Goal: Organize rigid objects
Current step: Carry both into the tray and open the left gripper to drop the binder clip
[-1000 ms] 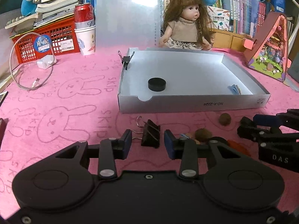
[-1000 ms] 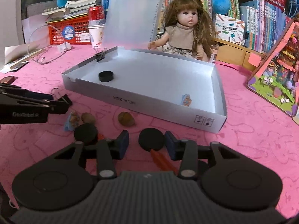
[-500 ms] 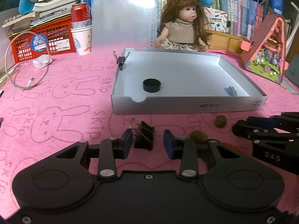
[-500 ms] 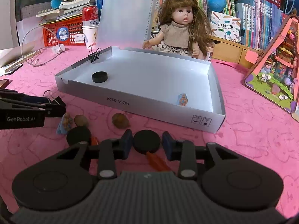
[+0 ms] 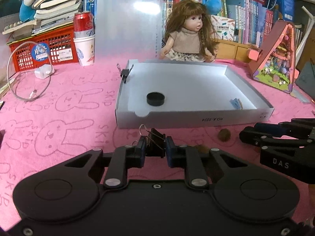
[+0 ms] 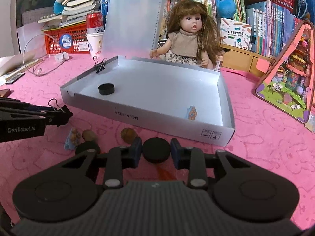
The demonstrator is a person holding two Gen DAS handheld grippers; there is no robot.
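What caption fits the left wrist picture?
Left hand-held gripper closing on a black binder clip before the white box.

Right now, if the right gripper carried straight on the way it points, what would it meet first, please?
Most likely the near wall of the white box, just ahead of the right gripper, which is shut on a black disc. Depth is hard to judge, so the disc might touch the pink cloth first.
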